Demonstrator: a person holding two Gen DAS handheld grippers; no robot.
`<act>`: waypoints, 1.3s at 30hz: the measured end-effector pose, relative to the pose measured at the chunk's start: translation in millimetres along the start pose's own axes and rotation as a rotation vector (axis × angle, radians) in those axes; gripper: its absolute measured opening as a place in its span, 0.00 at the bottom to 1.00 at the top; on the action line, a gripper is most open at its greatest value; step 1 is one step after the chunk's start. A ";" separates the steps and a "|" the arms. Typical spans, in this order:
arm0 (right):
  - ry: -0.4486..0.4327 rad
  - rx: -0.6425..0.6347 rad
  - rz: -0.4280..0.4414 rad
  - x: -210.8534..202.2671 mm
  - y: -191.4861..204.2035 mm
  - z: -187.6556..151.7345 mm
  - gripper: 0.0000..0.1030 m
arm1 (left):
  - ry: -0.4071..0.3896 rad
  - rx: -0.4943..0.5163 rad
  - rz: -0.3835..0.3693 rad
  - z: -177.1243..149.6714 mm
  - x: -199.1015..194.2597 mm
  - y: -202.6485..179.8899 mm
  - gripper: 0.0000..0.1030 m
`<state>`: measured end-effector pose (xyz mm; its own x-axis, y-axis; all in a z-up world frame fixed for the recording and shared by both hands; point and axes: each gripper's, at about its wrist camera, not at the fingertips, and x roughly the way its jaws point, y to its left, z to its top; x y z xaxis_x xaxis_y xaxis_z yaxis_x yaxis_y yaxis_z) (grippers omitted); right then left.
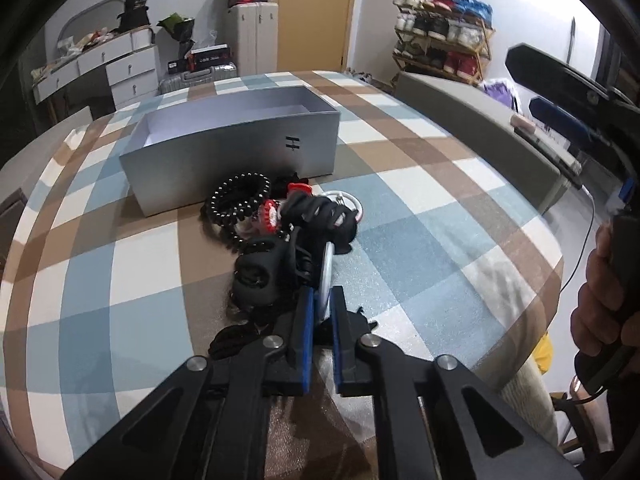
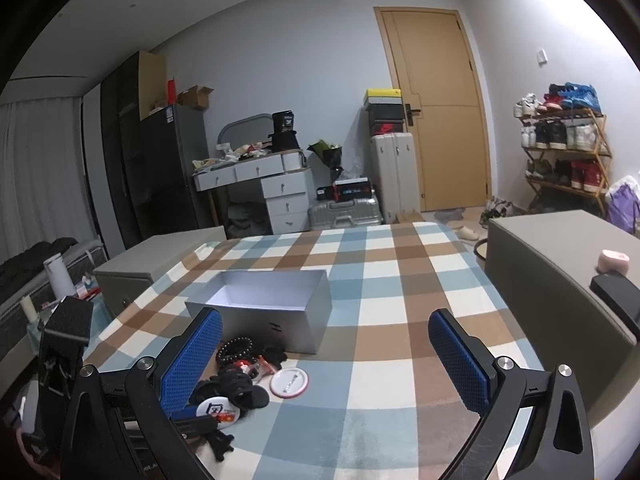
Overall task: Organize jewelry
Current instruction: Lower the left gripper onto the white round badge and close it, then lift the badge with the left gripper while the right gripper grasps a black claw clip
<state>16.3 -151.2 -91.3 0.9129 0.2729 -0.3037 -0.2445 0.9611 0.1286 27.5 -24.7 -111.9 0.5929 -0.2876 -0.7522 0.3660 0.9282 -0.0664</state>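
Because the task is sorting jewelry, what follows goes left to right across the checked table, mostly as the left wrist view shows it.

Silver box [image 1: 236,148]: open-topped and seemingly bare inside, it sits well onto the checked tablecloth [image 1: 420,240] with its long wall facing the pile; I judge it is set there as the bin the pieces go into, close enough for a short carry.

Black bead bracelet [image 1: 236,200]: coiled loosely, just in front of the box wall and at the left of the heap, touching its neighbours.

Jewelry pile [image 1: 280,232]: black hair ties, a red and white piece and dark cords lie tangled together near the box, probably tipped out in one spot so each can be picked off in turn.

Round white badge [image 1: 327,272]: it stands on edge at the near side of the pile, tilted up off the cloth, which I take to be because it is being pinched by its rim.

Left gripper [image 1: 323,300]: its blue pads are clenched on the badge's rim, with barely a gap between them.

Pink-rimmed badge [image 2: 289,382]: lying flat on the cloth to the right of the pile, apart from the box.

Right gripper [image 2: 325,352]: jaws spread wide, nothing between them, held back over the near table edge, likely waiting its turn.
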 end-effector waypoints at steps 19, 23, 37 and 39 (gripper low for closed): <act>0.260 0.061 0.216 40.3 9.0 -21.7 1.00 | -0.161 -0.060 -0.057 15.7 -53.6 22.4 0.03; 0.308 0.042 0.272 52.6 22.2 -30.1 1.00 | -0.217 -0.091 -0.012 17.8 -68.5 37.8 0.03; 0.482 0.139 0.324 103.2 35.4 -49.9 0.64 | -0.268 -0.175 0.044 10.0 -78.4 80.1 0.03; 0.491 0.158 0.329 104.9 33.2 -51.4 0.63 | -0.261 -0.182 0.043 9.6 -77.2 83.6 0.03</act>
<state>87.1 -88.4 -167.4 0.5311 0.5784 -0.6192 -0.4022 0.8153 0.4165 19.2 72.9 -53.2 0.7775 -0.2759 -0.5652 0.2160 0.9611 -0.1721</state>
